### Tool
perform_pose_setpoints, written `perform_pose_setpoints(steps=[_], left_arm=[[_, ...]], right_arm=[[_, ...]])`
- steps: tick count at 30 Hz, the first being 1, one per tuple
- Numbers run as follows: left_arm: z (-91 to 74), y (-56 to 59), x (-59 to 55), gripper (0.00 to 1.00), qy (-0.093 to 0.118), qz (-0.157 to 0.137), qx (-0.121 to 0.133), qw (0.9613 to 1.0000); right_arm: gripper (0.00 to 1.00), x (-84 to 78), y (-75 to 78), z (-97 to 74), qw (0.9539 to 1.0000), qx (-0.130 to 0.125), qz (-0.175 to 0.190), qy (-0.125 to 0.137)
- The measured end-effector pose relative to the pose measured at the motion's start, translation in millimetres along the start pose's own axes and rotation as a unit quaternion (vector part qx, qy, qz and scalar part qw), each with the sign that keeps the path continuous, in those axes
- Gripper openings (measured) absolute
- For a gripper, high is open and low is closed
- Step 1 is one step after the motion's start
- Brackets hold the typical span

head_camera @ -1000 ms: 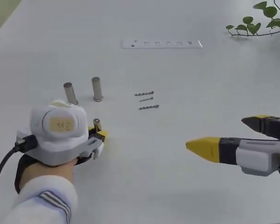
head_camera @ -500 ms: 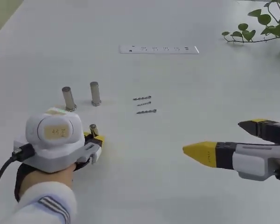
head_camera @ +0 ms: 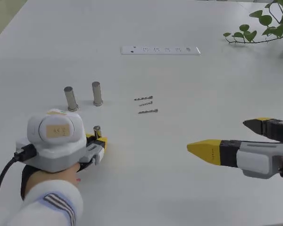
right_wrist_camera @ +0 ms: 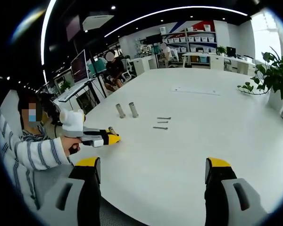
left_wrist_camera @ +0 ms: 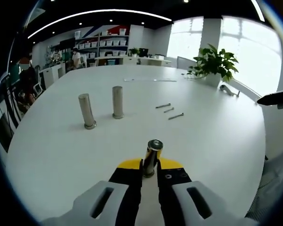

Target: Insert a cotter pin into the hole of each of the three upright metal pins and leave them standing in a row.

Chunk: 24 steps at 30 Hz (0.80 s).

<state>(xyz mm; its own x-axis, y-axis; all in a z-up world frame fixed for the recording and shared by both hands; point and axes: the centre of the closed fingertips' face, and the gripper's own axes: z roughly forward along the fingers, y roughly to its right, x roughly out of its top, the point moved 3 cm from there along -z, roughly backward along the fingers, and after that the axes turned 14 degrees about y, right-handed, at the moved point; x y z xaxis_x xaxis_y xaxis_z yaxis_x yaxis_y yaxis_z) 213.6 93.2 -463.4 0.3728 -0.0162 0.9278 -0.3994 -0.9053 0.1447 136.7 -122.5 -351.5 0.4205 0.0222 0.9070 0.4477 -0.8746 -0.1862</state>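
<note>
1. The left gripper has its jaws closed on a metal pin. The pin stands up between the yellow tips, close to the near-left part of the white counter.
2. Just beyond it, a second pin and a third pin stand upright on their bases, side by side and not touching.
3. Three cotter pins lie flat on the counter to the right of those two. They sit one behind another in a short stack, apart from every pin.
4. The right gripper hangs well off to the right above the counter, with its jaws spread wide and nothing between them.
5. Farther back lies a white power strip. A leafy plant trails in at the far right corner.
</note>
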Motion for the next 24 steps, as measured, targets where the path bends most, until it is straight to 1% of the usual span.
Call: perform_pose_setpoints(steps=[3, 4, 5, 7, 8, 9, 10, 11, 12, 14, 15, 16, 18, 19, 21, 22, 23, 24], left_arm=[[-3.6, 0.6, 5.5, 0.11, 0.004, 0.002, -0.005, 1.0000], [-4.1, 1.2, 7.2, 0.11, 0.006, -0.007, -0.014, 0.9999], [-5.6, 0.9, 9.0, 0.11, 0.005, -0.012, -0.015, 0.9998], [-10.2, 2.1, 16.5, 0.13, 0.010, -0.006, -0.028, 0.9995], [-12.1, 2.2, 22.7, 0.13, 0.017, 0.005, -0.042, 0.9990], [-13.3, 2.2, 24.6, 0.14, 0.019, 0.005, -0.045, 0.9988], [-15.4, 2.6, 28.5, 0.18, 0.022, 0.005, -0.052, 0.9984], [-18.2, 4.0, 34.5, 0.21, 0.030, 0.010, -0.070, 0.9970], [-21.8, 4.2, 39.3, 0.24, 0.033, 0.015, -0.082, 0.9960], [-26.3, 4.4, 43.5, 0.33, 0.032, 0.028, -0.102, 0.9939], [-29.9, 4.6, 46.2, 0.36, 0.030, 0.039, -0.116, 0.9920], [-32.1, 4.7, 47.8, 0.39, 0.030, 0.045, -0.124, 0.9908], [-38.2, 3.4, 50.9, 0.44, 0.029, 0.040, -0.136, 0.9895], [-41.4, 3.8, 53.4, 0.46, 0.034, 0.037, -0.148, 0.9877], [-45.5, 3.9, 56.9, 0.50, 0.043, 0.025, -0.160, 0.9859], [-48.3, 3.8, 58.2, 0.52, 0.047, 0.012, -0.168, 0.9846], [-49.8, 3.7, 58.8, 0.56, 0.049, 0.005, -0.173, 0.9837], [-51.2, 2.1, 60.0, 0.60, 0.057, -0.004, -0.175, 0.9828]], right_arm=[[0.91, 0.0, -1.1, -1.9, 1.0000, -0.001, 0.001, 0.002], [0.91, 0.1, -1.5, -2.5, 1.0000, -0.001, 0.000, 0.002], [0.91, 0.1, -1.8, -3.0, 1.0000, -0.002, 0.001, 0.003], [0.91, 0.4, -2.8, -4.1, 1.0000, -0.001, 0.000, 0.003], [0.91, 0.6, -2.5, -4.5, 1.0000, -0.002, 0.000, 0.004], [0.91, 0.9, -0.7, -4.4, 1.0000, -0.002, 0.000, 0.004], [0.91, 1.2, 0.0, -5.0, 1.0000, -0.003, 0.000, 0.004], [0.91, 1.5, 0.4, -5.3, 1.0000, -0.003, 0.000, 0.005], [0.91, 1.7, 0.9, -5.8, 1.0000, -0.004, 0.000, 0.005], [0.91, 1.6, 1.8, -6.3, 1.0000, -0.006, 0.000, 0.005], [0.91, 1.6, 2.4, -6.4, 1.0000, -0.007, 0.001, 0.005], [0.91, 1.8, 3.0, -6.6, 1.0000, -0.008, 0.001, 0.005], [0.90, 2.3, 4.7, -6.7, 0.9999, -0.011, 0.002, 0.007], [0.90, 2.5, 5.4, -6.8, 0.9999, -0.011, 0.003, 0.007], [0.90, 2.4, 6.2, -7.1, 0.9999, -0.012, 0.002, 0.007], [0.90, 2.1, 6.7, -7.4, 0.9999, -0.013, 0.002, 0.006], [0.90, 1.5, 7.3, -7.8, 0.9999, -0.014, 0.002, 0.005], [0.90, 0.8, 7.8, -8.1, 0.9999, -0.016, 0.003, 0.004]])
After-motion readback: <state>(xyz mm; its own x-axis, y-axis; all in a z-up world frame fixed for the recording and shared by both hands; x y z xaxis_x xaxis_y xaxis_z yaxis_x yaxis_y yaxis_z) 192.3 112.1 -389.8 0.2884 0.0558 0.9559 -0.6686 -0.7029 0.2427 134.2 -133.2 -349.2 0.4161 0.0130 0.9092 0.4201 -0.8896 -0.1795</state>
